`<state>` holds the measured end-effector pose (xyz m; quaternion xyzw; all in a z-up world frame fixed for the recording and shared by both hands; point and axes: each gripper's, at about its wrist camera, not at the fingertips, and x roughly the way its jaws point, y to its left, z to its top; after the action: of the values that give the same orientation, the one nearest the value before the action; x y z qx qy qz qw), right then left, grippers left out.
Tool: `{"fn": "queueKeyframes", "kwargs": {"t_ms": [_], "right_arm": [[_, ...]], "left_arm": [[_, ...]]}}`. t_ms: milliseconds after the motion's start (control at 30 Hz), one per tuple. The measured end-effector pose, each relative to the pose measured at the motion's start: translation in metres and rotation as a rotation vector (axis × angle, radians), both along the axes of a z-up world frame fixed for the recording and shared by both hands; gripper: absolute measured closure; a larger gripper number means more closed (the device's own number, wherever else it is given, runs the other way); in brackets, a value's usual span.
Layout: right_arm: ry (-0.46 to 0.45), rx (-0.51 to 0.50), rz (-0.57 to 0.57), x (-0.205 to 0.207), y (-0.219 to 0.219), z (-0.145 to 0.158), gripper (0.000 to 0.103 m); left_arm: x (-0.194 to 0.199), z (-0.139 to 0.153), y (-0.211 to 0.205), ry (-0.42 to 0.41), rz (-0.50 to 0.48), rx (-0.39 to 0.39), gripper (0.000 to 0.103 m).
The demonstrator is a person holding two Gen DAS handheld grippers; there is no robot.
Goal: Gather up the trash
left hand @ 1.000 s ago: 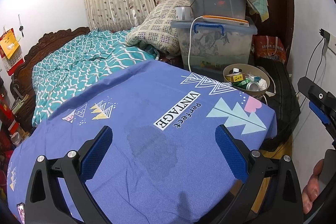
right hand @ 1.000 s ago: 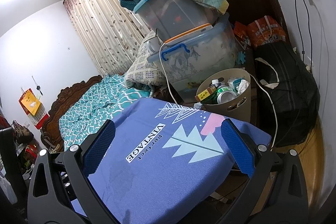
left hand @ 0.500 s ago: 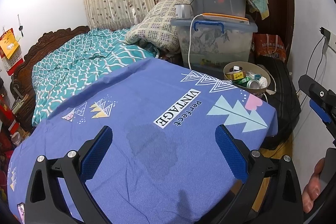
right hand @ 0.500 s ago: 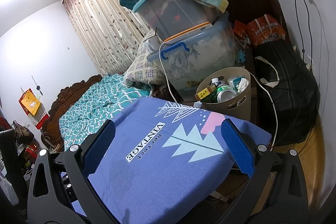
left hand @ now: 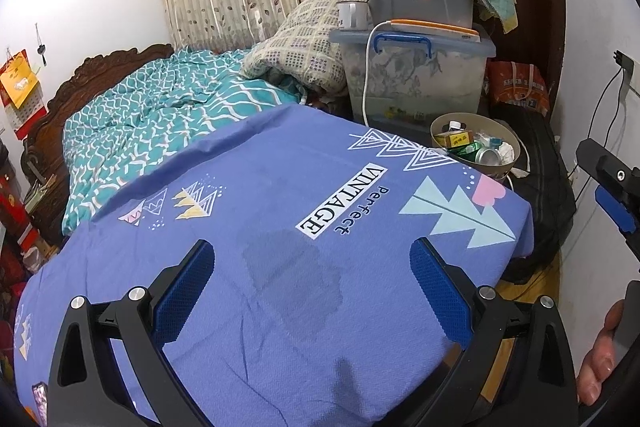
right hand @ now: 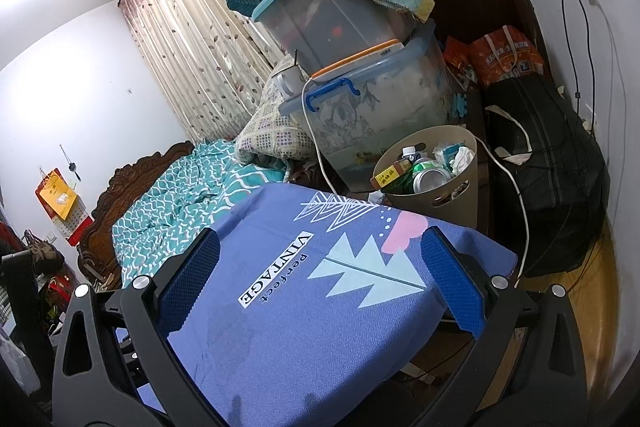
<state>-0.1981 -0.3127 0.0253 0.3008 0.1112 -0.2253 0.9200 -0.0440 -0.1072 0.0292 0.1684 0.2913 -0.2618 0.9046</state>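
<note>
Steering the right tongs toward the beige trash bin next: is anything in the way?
Nothing solid stands between the open right tongs and the trash bin; only the blue cloth-covered surface lies below the path. A white cable hangs just left of the bin.

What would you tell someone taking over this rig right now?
Left gripper: open, empty, over the purple cloth.
Right gripper: open, empty, over the same cloth, facing the bin.
Bin: past the cloth's far corner, by the storage boxes. It holds cans, a yellow box, a bottle and tissue.
Done: no trash shows on the cloth; a damp-looking patch remains.
Left: judging by this, little or nothing. Check spots outside the views before stopping.
</note>
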Motion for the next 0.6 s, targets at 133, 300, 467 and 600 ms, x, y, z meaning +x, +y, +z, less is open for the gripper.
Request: {"fn": "queueKeyframes", "kwargs": {"t_ms": [133, 300, 467, 600], "right_arm": [[0.001, 0.001, 0.0, 0.0003, 0.0007, -0.0004, 0.003], [0.002, 0.001, 0.001, 0.0003, 0.0031, -0.0004, 0.003], [0.003, 0.001, 0.002, 0.0002, 0.0062, -0.0013, 0.003], [0.004, 0.005, 0.001, 0.0009, 0.0056, -0.0014, 0.003]], "left_arm": [[0.0029, -0.0007, 0.0007, 0.009, -0.001, 0.01, 0.009], [0.008, 0.0, -0.0026, 0.017, 0.005, 0.022, 0.009], [0.0112, -0.0005, -0.003, 0.015, 0.013, 0.03, 0.009], [0.0102, -0.0016, -0.0019, 0.018, 0.004, 0.039, 0.009]]}}
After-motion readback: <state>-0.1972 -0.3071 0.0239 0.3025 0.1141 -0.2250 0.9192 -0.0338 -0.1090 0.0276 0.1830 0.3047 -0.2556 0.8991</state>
